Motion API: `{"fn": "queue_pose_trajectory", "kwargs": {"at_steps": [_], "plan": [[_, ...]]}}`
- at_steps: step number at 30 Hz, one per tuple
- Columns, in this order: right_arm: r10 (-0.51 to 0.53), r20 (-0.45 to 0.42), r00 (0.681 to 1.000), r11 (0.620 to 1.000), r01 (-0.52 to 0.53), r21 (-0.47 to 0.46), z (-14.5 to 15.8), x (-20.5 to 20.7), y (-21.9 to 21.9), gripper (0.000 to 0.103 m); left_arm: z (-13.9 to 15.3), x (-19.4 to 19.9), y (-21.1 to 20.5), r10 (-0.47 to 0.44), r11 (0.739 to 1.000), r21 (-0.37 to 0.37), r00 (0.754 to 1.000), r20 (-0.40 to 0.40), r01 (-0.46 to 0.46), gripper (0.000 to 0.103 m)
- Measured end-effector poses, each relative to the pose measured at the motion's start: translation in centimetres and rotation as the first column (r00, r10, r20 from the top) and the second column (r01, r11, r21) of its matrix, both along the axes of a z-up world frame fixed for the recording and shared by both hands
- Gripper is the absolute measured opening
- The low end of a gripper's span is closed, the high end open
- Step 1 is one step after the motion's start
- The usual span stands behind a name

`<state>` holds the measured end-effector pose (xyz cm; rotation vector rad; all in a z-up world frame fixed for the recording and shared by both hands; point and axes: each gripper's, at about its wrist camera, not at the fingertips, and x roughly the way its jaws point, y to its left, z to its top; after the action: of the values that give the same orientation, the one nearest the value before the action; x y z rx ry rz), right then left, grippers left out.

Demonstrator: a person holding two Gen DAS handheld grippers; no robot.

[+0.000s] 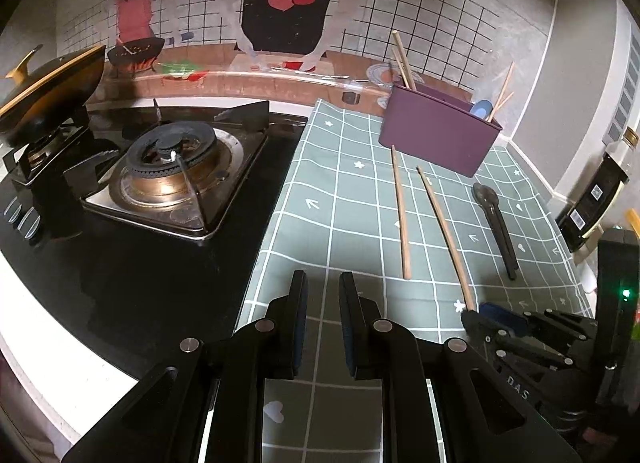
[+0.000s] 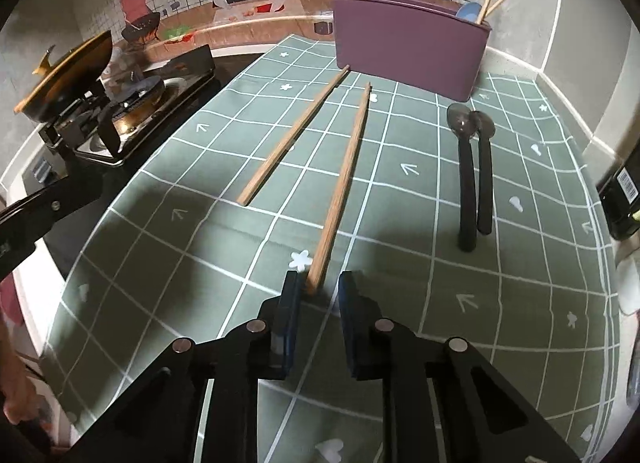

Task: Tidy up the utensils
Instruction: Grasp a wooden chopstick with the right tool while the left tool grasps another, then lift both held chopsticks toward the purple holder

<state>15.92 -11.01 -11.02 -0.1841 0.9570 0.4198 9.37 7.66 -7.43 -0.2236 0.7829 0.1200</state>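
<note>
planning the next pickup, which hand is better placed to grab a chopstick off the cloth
Right. The right gripper already has the near end of a chopstick between its fingers, while the left gripper hangs over bare cloth.

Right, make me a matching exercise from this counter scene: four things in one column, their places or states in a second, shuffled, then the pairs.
Things:
1. purple holder
2. black spoons
3. nearer chopstick
4. lidded pot

Places or states:
A. near end between the right gripper's fingers
B. on the stove's far burner
C. standing at the cloth's far edge, chopsticks sticking out
D. lying side by side on the cloth, right of the chopsticks

Pairs: 1-C, 2-D, 3-A, 4-B
</note>
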Motion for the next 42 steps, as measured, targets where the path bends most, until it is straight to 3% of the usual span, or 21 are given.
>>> {"fn": "queue_pose_trajectory", "kwargs": {"at_steps": [3,6,11,24,30,42], "plan": [[0.002,0.023,1.000,1.000,-0.002,-0.028,-0.1,0.1,0.4,0.019,-0.1,-0.1,0.1,0.005,1.000,-0.011,1.000,-0.006,-0.005,0.017],[0.015,0.033,0.999,0.999,-0.014,-0.046,-0.1,0.0,0.7,0.010,-0.1,-0.1,0.1,0.006,1.000,-0.013,1.000,-0.008,-0.006,0.017],[-0.008,0.048,0.999,0.999,0.010,-0.048,0.6,0.4,-0.4,0.007,-0.3,0.4,-0.1,-0.010,1.000,-0.029,1.000,-0.010,0.010,0.017],[-0.154,0.126,0.980,0.988,0.151,0.032,4.8,1.4,-6.3,0.006,-1.6,5.3,-4.4,-0.197,0.977,-0.086,0.979,-0.044,0.193,0.017],[-0.160,0.144,0.976,0.987,0.157,0.036,5.3,1.1,-6.8,0.006,-3.2,7.7,-6.5,-0.226,0.973,-0.063,0.968,-0.110,0.220,0.017],[-0.169,0.136,0.976,0.985,0.164,0.046,5.0,1.4,-8.0,0.006,-4.0,9.4,-8.0,-0.197,0.980,0.014,0.970,-0.140,0.201,0.017]]}}
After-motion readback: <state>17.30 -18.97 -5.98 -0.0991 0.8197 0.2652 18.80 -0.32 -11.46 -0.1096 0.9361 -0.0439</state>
